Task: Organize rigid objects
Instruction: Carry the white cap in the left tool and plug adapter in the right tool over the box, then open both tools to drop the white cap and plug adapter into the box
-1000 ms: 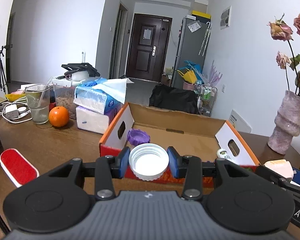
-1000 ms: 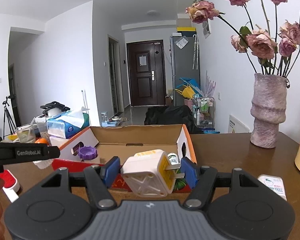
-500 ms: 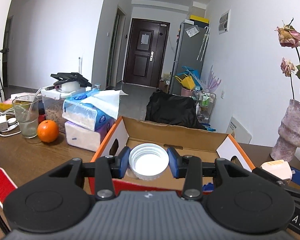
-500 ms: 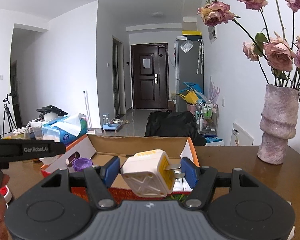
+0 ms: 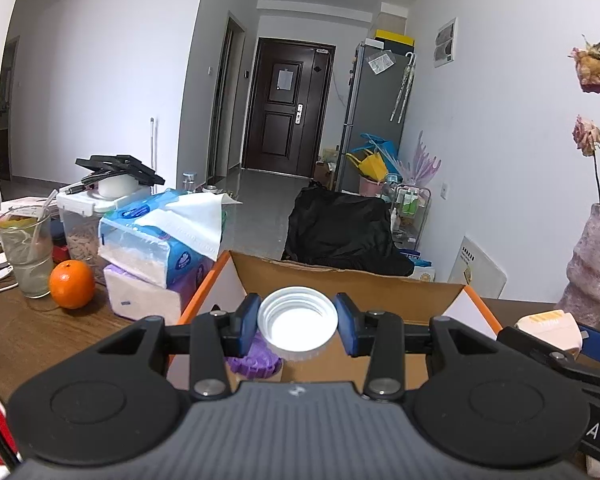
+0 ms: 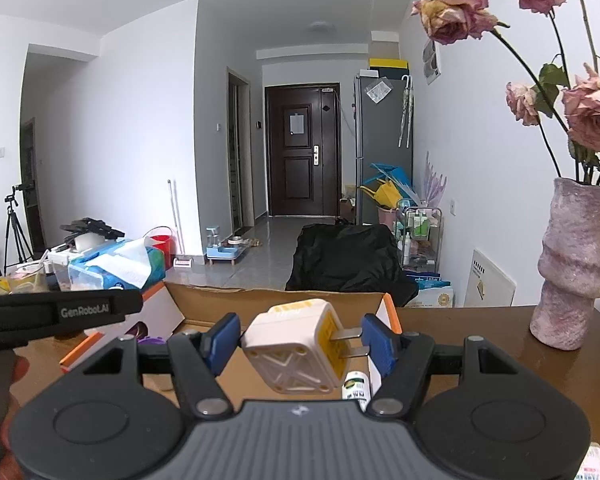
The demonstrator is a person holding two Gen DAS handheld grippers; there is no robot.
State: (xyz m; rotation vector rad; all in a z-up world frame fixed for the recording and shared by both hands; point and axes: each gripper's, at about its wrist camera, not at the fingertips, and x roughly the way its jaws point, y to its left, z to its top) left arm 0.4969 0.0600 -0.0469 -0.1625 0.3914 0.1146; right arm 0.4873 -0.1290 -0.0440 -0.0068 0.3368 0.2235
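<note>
My left gripper (image 5: 297,323) is shut on a white screw lid (image 5: 297,322), open side facing the camera, held over the near left part of an open cardboard box (image 5: 340,280) with orange edges. A purple lid (image 5: 252,362) lies in the box just below the left finger. My right gripper (image 6: 300,346) is shut on a white and yellow plug adapter (image 6: 296,346), its metal prongs against the right pad, above the same box (image 6: 276,302). The adapter (image 5: 550,330) also shows at the right of the left wrist view. A small white bottle (image 6: 356,390) lies in the box under it.
On the brown table (image 5: 28,328) left of the box are stacked tissue packs (image 5: 156,256), an orange (image 5: 71,284), a glass with a straw (image 5: 24,252) and a clear container. A pink vase (image 6: 572,264) with dried roses stands at the right.
Both grippers moved forward with their loads and now hang over the box's inside instead of before its red front wall. The red and white item at the left slid almost out of view.
</note>
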